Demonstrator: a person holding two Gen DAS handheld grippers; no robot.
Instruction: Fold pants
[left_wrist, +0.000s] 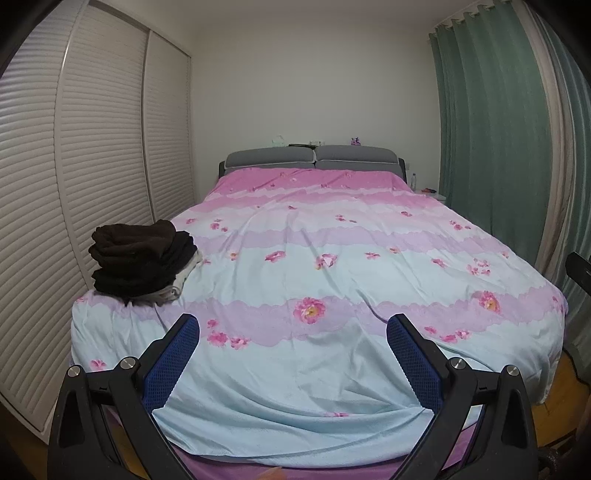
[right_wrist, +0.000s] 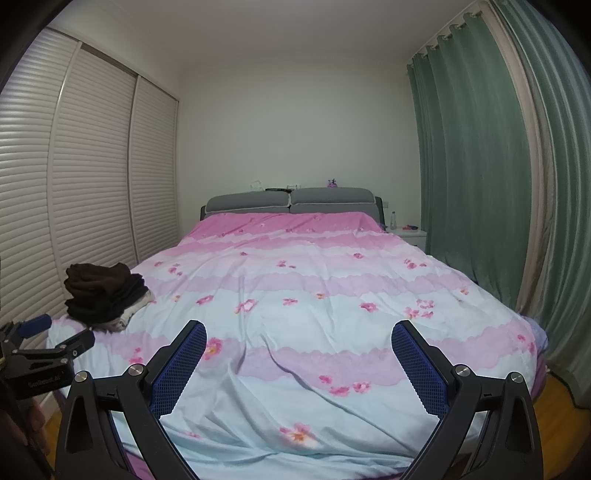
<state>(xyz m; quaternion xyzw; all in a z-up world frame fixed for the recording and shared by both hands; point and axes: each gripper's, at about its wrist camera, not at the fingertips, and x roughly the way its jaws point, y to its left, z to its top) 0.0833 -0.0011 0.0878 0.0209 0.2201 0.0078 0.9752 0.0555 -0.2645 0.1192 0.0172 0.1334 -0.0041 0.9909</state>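
Observation:
A stack of folded dark clothes (left_wrist: 142, 260) lies on the near left corner of the bed, with a pale garment under it; the right wrist view shows the same stack (right_wrist: 107, 295). My left gripper (left_wrist: 293, 325) hovers over the foot of the bed, open and holding nothing, with the stack ahead to its left. My right gripper (right_wrist: 299, 332) is open too, above the floral bedspread (right_wrist: 314, 302). At the left edge of the right wrist view, the left gripper (right_wrist: 48, 332) shows from the side. No unfolded pants are visible on the bed.
White louvred wardrobe doors (left_wrist: 92, 147) run along the left, close to the bed's side. Green curtains (left_wrist: 491, 129) hang on the right. A grey headboard (left_wrist: 314, 157) and a white nightstand (right_wrist: 408, 234) with a bottle stand at the far end. Wooden floor (right_wrist: 557, 398) shows at right.

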